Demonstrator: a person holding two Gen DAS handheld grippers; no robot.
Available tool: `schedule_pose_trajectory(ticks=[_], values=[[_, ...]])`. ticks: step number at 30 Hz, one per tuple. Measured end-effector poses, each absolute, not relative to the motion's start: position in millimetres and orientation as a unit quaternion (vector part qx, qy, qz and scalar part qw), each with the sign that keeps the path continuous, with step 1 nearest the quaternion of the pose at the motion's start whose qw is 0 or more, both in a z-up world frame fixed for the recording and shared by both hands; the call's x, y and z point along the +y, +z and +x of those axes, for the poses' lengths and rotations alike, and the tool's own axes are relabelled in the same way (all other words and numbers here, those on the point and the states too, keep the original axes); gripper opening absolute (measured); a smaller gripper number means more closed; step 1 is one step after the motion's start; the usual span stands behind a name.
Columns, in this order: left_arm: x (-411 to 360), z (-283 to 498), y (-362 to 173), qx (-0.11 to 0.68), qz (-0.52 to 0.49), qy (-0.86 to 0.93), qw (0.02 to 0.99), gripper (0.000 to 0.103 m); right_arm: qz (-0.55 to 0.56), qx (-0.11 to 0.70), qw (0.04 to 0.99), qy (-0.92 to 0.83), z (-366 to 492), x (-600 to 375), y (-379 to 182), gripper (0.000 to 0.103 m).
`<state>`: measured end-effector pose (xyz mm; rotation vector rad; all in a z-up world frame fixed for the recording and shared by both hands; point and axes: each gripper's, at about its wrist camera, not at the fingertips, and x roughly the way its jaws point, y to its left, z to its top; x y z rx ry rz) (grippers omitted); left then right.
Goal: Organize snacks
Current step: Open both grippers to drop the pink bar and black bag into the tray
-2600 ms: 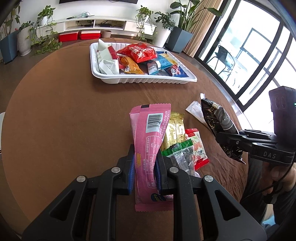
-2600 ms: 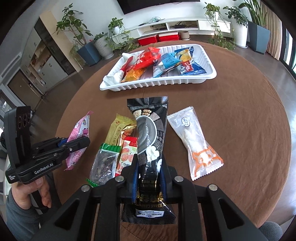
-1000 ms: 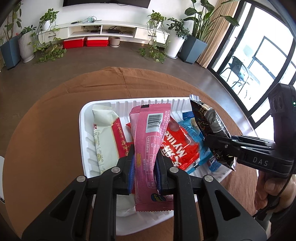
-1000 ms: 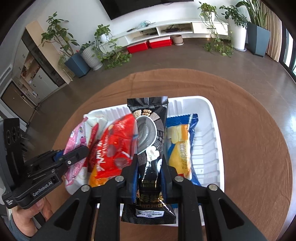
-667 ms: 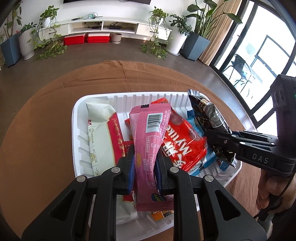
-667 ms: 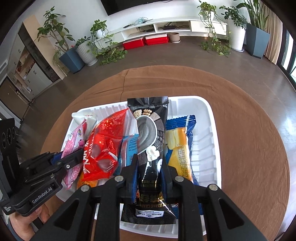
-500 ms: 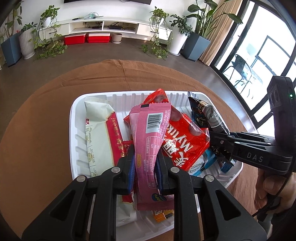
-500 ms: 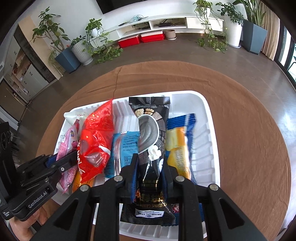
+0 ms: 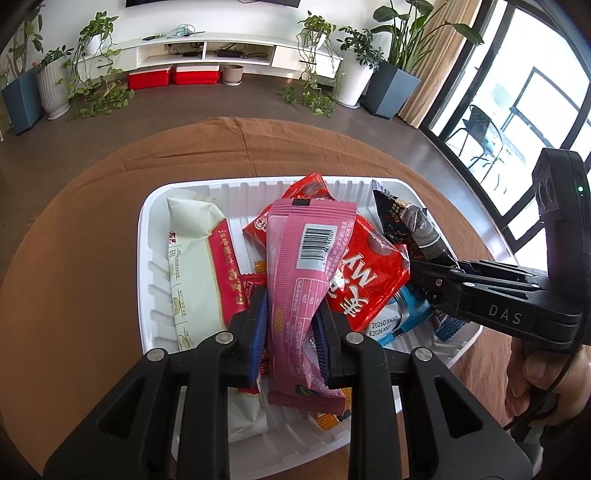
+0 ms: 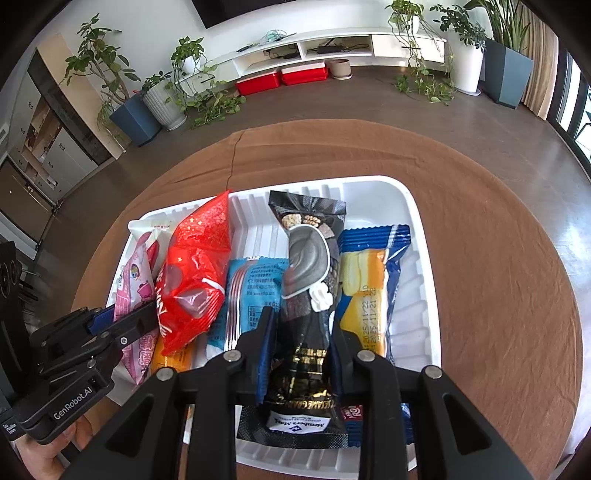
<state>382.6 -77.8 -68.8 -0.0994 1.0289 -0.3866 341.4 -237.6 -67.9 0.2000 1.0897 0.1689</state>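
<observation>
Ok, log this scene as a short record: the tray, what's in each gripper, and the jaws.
tray: white tray on brown table, several snack packets inside
left gripper: pink packet between jaws, over tray
right gripper: black packet between jaws, over tray
jaws: both have just been opening

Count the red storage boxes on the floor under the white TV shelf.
2. Both sit side by side on the floor beneath the white shelf: the left red box and the right red box. Trailing plants screen the shelf's ends, so another may be hidden.
</observation>
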Motion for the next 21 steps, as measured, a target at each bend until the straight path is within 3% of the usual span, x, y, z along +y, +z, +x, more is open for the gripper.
schedule_pose_trajectory(ticks=[3, 6, 10, 16, 18, 21], values=[[-77, 381, -68, 0.488, -0.049, -0.184, 0.852, 0.026, 0.092, 0.517, 0.847, 0.080, 339, -237, -68, 0.029], [-78, 381, -66, 0.484, -0.050, -0.190, 0.853, 0.037, 0.093, 0.514, 0.849, 0.083, 337, -236, -66, 0.037], [-82, 379, -62, 0.477, -0.045, -0.194, 0.856, 0.050, 0.086, 0.509, 0.852, 0.084, 332, -235, -62, 0.039], [-81, 370, -54, 0.470, -0.041, -0.192, 0.861, 0.052, 0.084, 0.498, 0.859, 0.085, 322, -235, -53, 0.049], [-78, 363, -49, 0.465, -0.040, -0.190, 0.864, 0.053, 0.088, 0.493, 0.861, 0.086, 319, -238, -49, 0.058], [-74, 348, -39, 0.453, -0.044, -0.193, 0.869, 0.072, 0.103, 0.485, 0.864, 0.092, 309, -241, -41, 0.069]])
